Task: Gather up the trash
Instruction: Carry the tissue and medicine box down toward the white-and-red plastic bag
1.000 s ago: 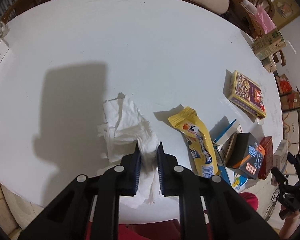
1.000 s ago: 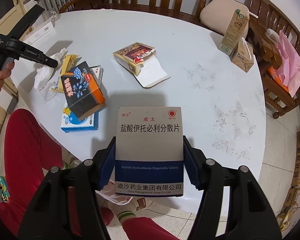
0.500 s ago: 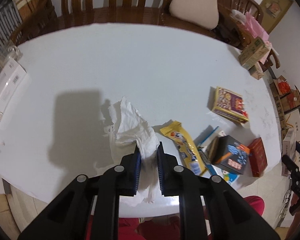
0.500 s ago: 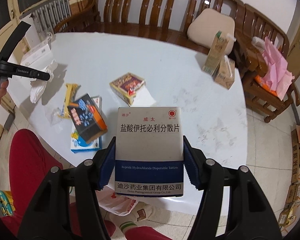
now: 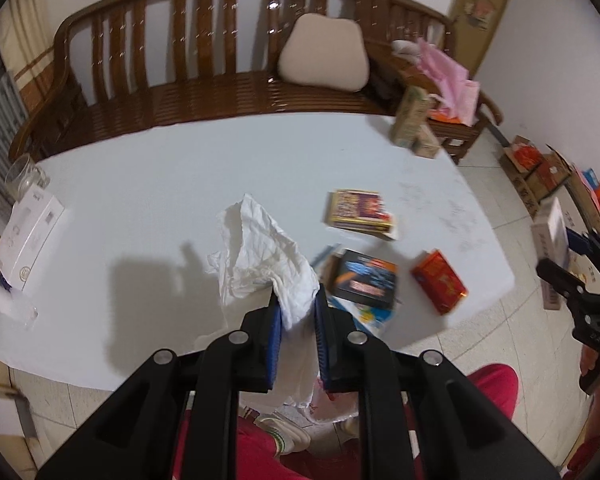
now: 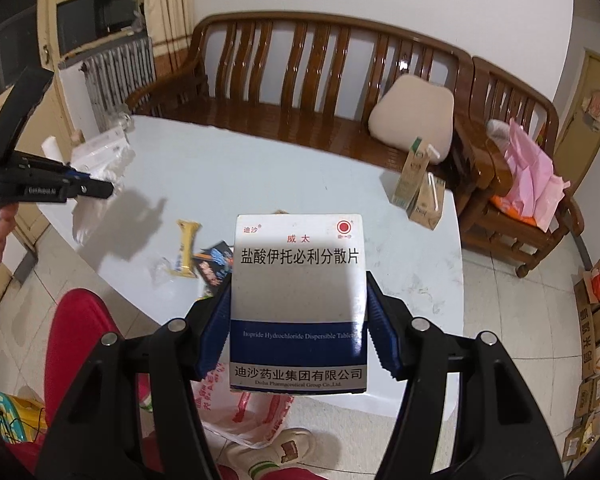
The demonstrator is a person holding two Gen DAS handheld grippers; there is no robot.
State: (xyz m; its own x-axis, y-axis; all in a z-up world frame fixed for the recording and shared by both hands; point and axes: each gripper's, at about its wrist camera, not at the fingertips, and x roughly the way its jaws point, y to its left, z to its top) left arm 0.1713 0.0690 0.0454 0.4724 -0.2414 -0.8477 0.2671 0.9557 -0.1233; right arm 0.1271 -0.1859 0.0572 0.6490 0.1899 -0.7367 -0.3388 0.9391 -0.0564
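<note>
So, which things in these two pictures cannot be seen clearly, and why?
- Left wrist view: the crumpled white tissue in the left gripper hides the table behind it.
- Left wrist view: print on the black and orange box is blurred.
- Right wrist view: the white and blue medicine box in the right gripper hides the table's near edge.
- Right wrist view: the red-printed plastic bag below is mostly covered; its contents are unseen.

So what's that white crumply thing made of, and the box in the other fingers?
The crumpled tissue looks like soft, matte paper: it is thin, creased all over and droops from the left gripper. The medicine box in the right gripper looks like smooth printed cardboard, with flat faces, straight edges and a slight sheen.
</note>
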